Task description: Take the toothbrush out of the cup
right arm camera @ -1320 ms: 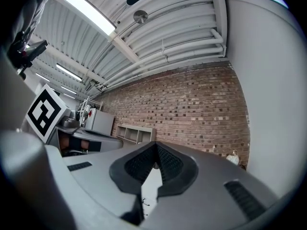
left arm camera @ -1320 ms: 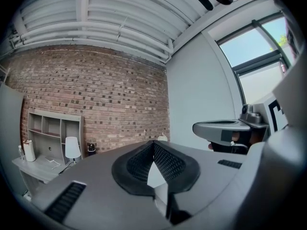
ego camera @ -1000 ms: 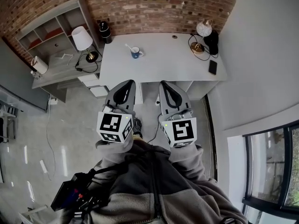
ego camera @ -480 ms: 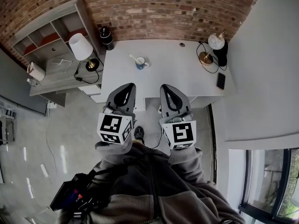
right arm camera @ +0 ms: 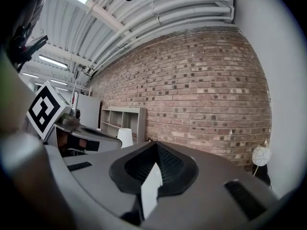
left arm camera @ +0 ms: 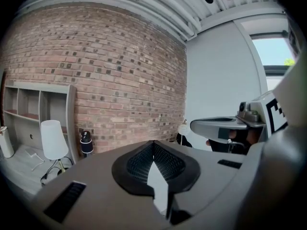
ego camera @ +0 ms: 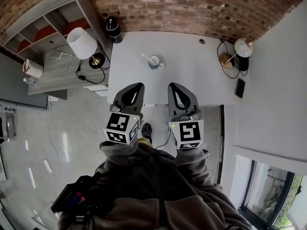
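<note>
Head view: two empty grippers held side by side, the cup far ahead of them on the counter.

Nearest, the left gripper (ego camera: 135, 86) and right gripper (ego camera: 175, 86) point forward from the person's grey sleeves, their tips showing against the near edge of the white counter (ego camera: 196, 78). In the left gripper view its fingers (left arm camera: 134, 166) meet at the tips with nothing between them, and the right gripper view shows its fingers (right arm camera: 132, 169) closed the same way. Farther on, towards the back of the counter, stands the blue cup (ego camera: 154, 61), with the white toothbrush (ego camera: 145, 57) in it leaning out to the left, well apart from both grippers. A black phone (ego camera: 240, 87) lies at the counter's right edge, a globe lamp (ego camera: 243, 47) stands at its back right corner, and a white-shaded lamp (ego camera: 81, 43) stands on the lower unit to the left. Behind runs the brick wall (ego camera: 192, 4).
</note>
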`<state>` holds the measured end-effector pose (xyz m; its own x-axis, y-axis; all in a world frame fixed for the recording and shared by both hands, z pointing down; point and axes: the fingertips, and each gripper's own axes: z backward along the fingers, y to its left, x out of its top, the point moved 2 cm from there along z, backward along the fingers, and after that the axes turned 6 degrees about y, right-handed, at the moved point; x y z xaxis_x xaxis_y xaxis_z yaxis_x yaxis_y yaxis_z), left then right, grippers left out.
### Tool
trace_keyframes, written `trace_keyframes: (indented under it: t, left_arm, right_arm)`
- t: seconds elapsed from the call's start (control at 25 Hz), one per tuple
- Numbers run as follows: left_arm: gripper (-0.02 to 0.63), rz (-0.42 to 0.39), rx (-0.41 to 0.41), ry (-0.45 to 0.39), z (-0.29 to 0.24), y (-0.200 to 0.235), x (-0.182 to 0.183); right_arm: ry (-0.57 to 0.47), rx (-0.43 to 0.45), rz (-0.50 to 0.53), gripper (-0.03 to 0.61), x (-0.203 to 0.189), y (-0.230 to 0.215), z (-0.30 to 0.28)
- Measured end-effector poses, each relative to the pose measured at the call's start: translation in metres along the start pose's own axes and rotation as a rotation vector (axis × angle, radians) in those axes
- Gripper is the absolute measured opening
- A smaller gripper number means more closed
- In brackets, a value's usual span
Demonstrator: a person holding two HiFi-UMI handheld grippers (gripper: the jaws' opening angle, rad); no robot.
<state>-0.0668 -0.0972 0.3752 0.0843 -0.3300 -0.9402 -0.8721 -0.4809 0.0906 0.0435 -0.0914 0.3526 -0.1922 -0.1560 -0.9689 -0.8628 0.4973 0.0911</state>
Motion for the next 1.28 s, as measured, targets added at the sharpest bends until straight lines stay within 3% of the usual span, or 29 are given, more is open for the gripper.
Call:
trace_keyframes:
  t: [0.44,0.76,1.28]
  left_arm:
    - [0.005,0.07,-0.03,0.073,-0.047,0.06,-0.014]
    - [0.005,0.105,-0.066,0.125,-0.063,0.058,-0.036]
    - [0.005,0.161,0.075,0.205,-0.065,0.094,-0.07]
  right_arm:
    - [0.102,0.039,0.002,0.002,-0.013,0.01,-0.081]
    - [0.173,0.068,0.005,0.002,-0.034,0.015,-0.093]
    - [0.248,0.184,0.012,0.002,-0.07,0.013,-0.127]
